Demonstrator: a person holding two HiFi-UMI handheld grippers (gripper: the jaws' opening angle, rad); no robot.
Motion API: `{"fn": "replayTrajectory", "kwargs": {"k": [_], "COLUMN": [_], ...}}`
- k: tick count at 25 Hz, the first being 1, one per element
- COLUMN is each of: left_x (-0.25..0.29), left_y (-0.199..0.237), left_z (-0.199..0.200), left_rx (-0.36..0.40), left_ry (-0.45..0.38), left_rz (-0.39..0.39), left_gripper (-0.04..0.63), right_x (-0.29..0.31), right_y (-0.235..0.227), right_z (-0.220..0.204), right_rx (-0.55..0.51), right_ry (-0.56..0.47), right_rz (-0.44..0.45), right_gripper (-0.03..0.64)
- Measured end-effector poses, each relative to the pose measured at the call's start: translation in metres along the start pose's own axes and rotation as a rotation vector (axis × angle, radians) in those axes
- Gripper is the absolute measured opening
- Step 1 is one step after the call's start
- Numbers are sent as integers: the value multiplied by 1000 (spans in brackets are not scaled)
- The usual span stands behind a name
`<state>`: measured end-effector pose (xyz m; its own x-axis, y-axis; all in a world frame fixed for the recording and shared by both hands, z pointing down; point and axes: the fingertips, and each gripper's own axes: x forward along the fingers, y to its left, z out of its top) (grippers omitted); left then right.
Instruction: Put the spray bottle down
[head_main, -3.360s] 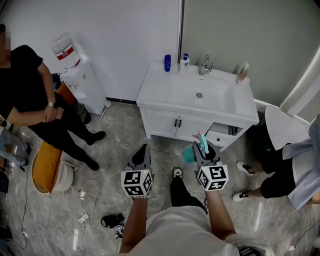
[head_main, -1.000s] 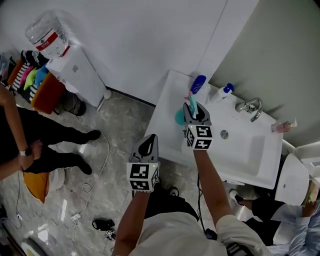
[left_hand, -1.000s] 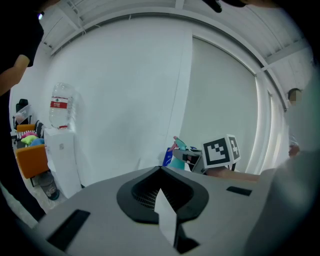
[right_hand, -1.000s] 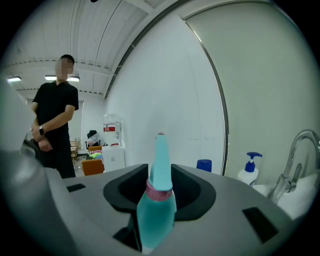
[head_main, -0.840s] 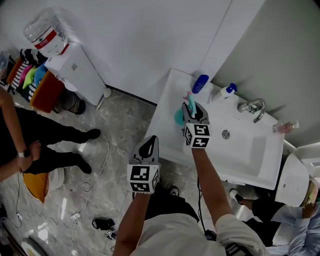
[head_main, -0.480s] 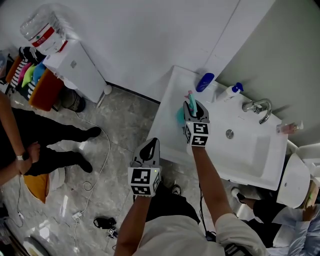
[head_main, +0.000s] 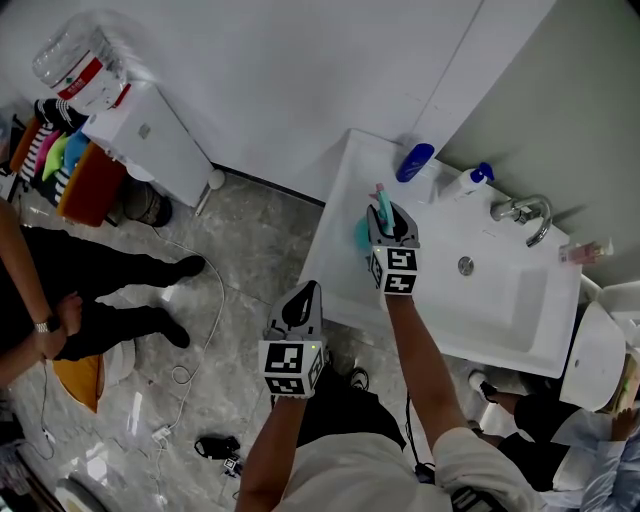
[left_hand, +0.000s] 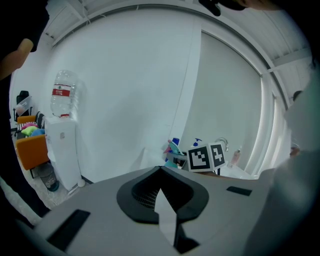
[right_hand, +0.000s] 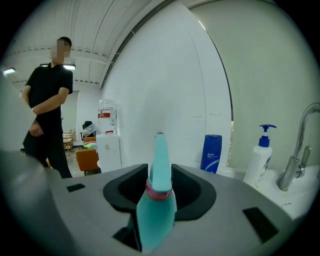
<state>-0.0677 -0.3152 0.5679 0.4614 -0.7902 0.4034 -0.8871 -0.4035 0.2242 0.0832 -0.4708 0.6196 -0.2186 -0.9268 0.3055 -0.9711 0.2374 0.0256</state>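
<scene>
Placing step: right gripper (head_main: 393, 222) jaws clamped on bottle (right_hand: 156, 200) over table (head_main: 335, 252) left end, probably not touching yet. Next: lower upright, release. Idle left gripper (left_hand: 161, 186) jaws together.

- The right gripper (right_hand: 160, 186) has its dark jaws clamped on a teal plastic spray bottle (right_hand: 159, 200), which stands upright with a pink band round its neck.
- Beyond it, a dark blue plastic bottle (right_hand: 213, 153) and a white pump bottle with a blue head (right_hand: 261, 159) stand near each other.
- A curved chrome tap (right_hand: 296, 152) rises at far right.
- A person in black clothes (right_hand: 47, 107) stands at left, near a white water dispenser (right_hand: 108, 145).
</scene>
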Motion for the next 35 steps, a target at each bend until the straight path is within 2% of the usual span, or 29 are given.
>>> {"fn": "replayTrajectory", "kwargs": {"k": [6,15,23,25,27,35], "left_x": [4,1,-6,-9,-13,-25], "left_y": [-6,-13,-22,-29,-39,-91], "left_z": [-1,-4,14,23,33,73], "left_rx": [-2,-6,-11,0,19,82], "left_ry": [-1,-2,-41,-58,-73,-145], "left_rz": [-12,-14,-7,-12,-19,-78], "left_gripper": [2,2,2,2,2,2], "right_x": [-4,-9,-55,-80,-108,-221], "right_y": [2,-1,2,0,-4,-49], "right_z": [-4,-6,21,33,47,106], "right_rx": [-9,-25,-31,-23,-18,28], "right_ry": [3,17,-21,-41,-64,-171], "right_rz": [4,1,32,36,33,-28], "right_gripper": [166,249,279,247,173,40]}}
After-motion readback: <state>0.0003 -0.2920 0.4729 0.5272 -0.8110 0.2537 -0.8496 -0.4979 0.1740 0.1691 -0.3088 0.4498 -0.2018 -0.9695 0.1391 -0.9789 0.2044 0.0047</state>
